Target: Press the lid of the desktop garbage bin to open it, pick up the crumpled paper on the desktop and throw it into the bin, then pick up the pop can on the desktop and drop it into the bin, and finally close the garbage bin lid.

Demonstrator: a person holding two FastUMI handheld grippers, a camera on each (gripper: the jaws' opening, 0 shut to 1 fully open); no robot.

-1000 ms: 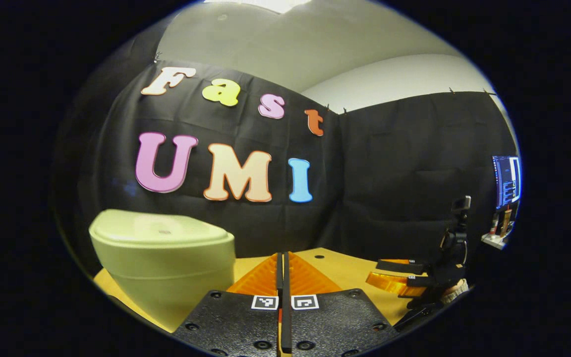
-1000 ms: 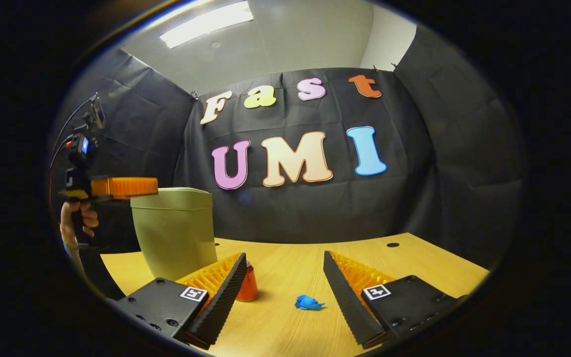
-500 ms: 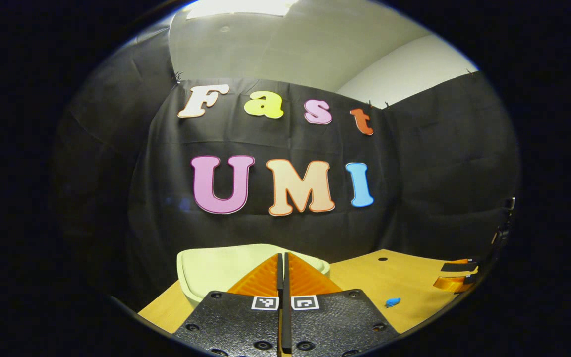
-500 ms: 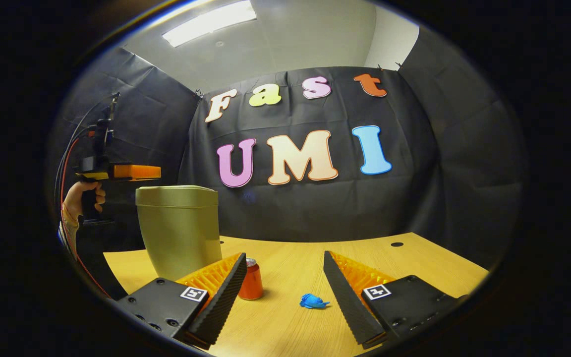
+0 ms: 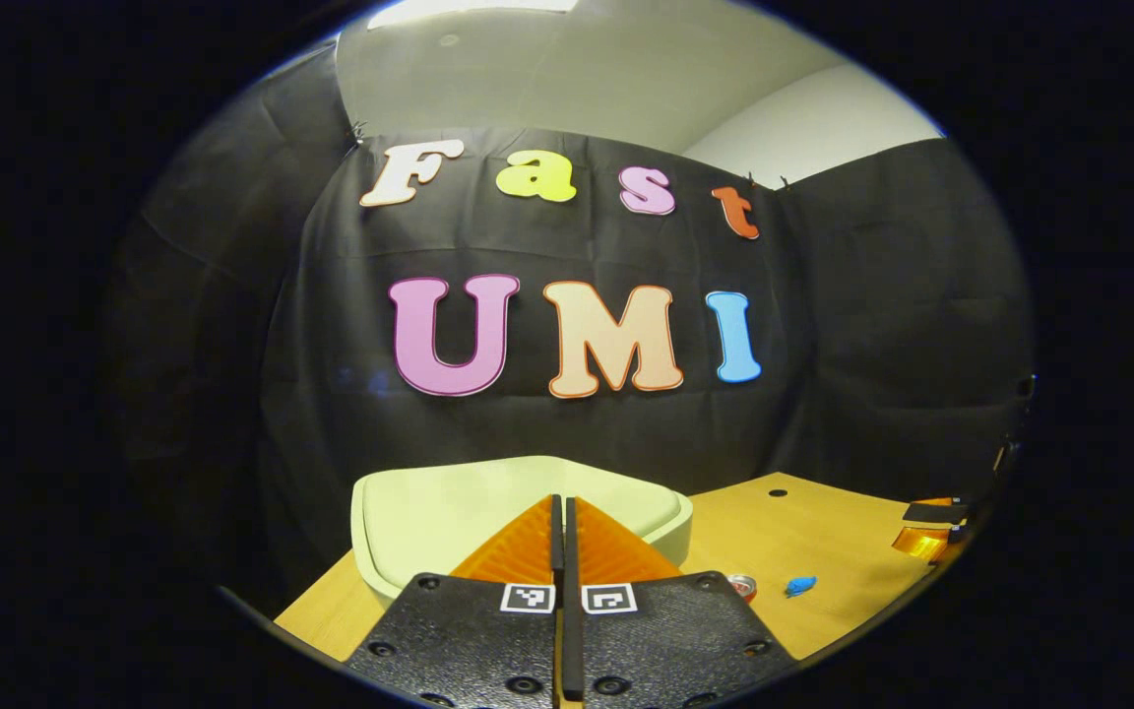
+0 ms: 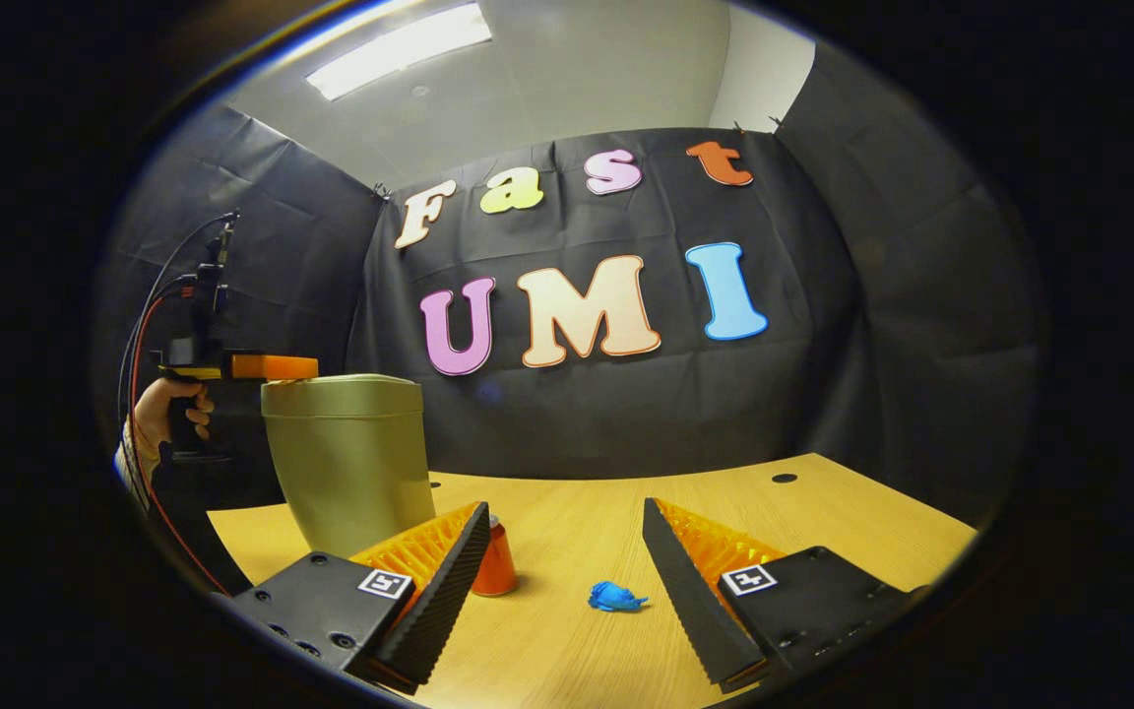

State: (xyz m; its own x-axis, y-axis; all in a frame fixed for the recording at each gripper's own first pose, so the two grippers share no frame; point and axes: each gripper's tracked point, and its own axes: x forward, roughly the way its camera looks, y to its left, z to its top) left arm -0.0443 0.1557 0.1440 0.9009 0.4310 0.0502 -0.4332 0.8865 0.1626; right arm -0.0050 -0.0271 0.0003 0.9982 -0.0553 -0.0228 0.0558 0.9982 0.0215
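Observation:
The pale green garbage bin (image 6: 348, 461) stands at the table's left with its lid (image 5: 449, 500) down. My left gripper (image 5: 564, 504) is shut with nothing in it, its tips over the lid; in the right gripper view the left gripper (image 6: 277, 366) sits at the bin's top edge, held by a hand (image 6: 171, 416). The orange pop can (image 6: 495, 559) stands upright right of the bin. A small blue crumpled paper (image 6: 613, 597) lies right of the can. My right gripper (image 6: 567, 551) is open low over the table, with the paper between its fingers' lines and farther off.
The wooden table (image 6: 823, 512) stretches to the right with two small holes (image 6: 784, 478) near the back. Black cloth walls close the booth on three sides. A red cable (image 6: 139, 394) hangs from the left gripper's handle.
My left gripper swung from beside the bin to above its lid and came down closer to it. My right gripper stayed nearly still and open.

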